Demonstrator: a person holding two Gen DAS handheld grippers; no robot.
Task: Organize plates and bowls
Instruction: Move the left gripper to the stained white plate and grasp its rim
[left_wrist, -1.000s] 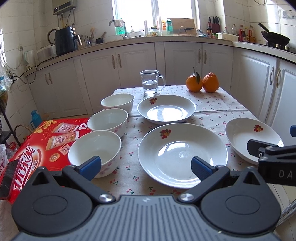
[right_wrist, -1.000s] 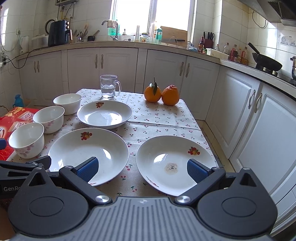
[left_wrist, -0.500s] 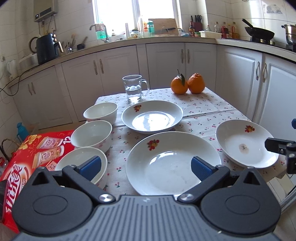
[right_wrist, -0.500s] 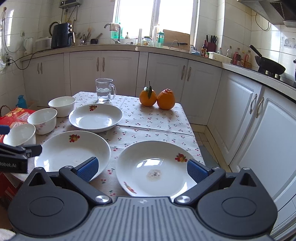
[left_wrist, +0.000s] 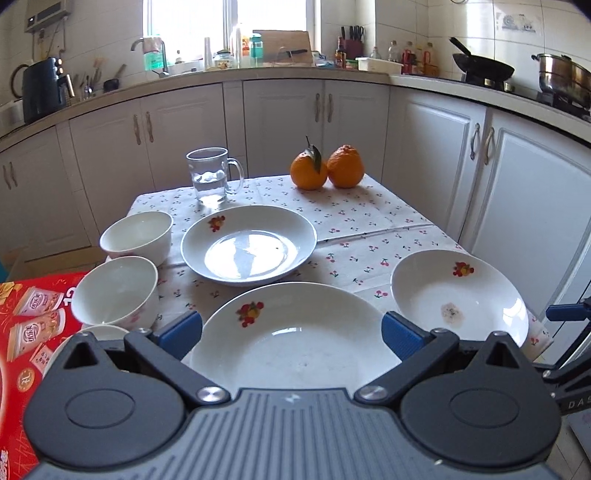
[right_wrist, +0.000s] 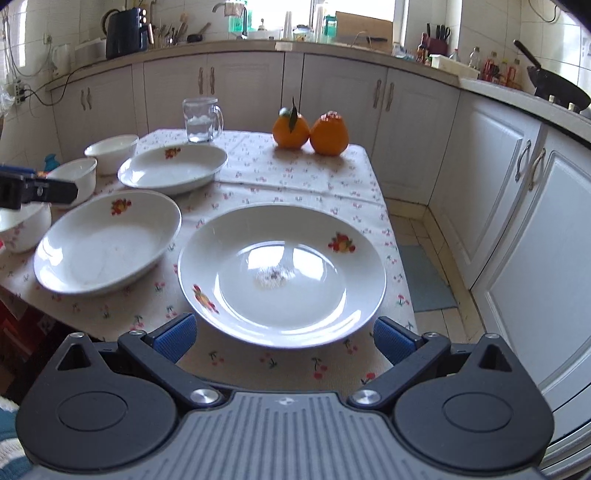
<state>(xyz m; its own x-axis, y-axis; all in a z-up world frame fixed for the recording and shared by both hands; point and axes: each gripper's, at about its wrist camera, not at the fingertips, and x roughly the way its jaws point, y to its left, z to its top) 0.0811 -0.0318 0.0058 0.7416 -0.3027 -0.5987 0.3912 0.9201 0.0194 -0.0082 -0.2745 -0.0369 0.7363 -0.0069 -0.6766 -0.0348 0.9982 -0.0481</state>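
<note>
- Three plates lay on the bench: a stained plate (right_wrist: 281, 271) at the near right corner, a large plate (left_wrist: 295, 343) at the near edge, and a far plate (left_wrist: 248, 244) mid-bench.
- Three bowls (left_wrist: 117, 292) lined the left edge.
- The left gripper (left_wrist: 291, 334) stood with fingers wide apart over the large plate, holding nothing.
- The right gripper (right_wrist: 282, 334) was likewise spread and empty, just short of the stained plate.
- The crockery looked glazed, so probably stiff, slick, weighty and chippable; pinching a raised rim seemed the safest hold.
</note>
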